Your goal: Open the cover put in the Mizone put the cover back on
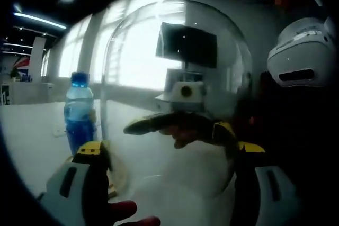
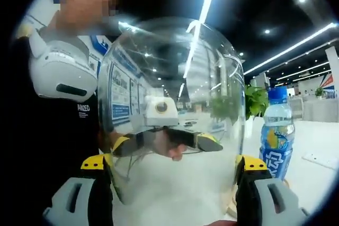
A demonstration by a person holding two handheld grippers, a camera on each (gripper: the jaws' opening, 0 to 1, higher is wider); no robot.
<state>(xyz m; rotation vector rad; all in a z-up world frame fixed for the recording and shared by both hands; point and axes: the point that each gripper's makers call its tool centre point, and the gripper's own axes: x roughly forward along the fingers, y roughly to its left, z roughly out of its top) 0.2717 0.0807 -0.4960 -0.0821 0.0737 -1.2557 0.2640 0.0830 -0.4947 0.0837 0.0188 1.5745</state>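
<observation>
A clear glass dome cover (image 1: 175, 51) stands upright between my left gripper's (image 1: 170, 149) yellow-tipped jaws, which press on its two sides. My right gripper (image 2: 173, 162) grips the same cover (image 2: 169, 62) from the opposite side. Each gripper shows through the glass in the other's view, with a hand (image 1: 180, 136) behind it. The Mizone bottle (image 1: 79, 112), with its blue cap and blue label, stands upright on the white table just beside the cover, left of it in the left gripper view. In the right gripper view the bottle (image 2: 276, 136) is to the right.
A tan wooden base edge (image 2: 231, 205) shows under the cover's rim near the bottle. The white table (image 1: 32, 130) stretches past the bottle. A person in a dark shirt wears a white device (image 2: 61, 72) close behind the cover. A green plant (image 2: 257, 101) stands far back.
</observation>
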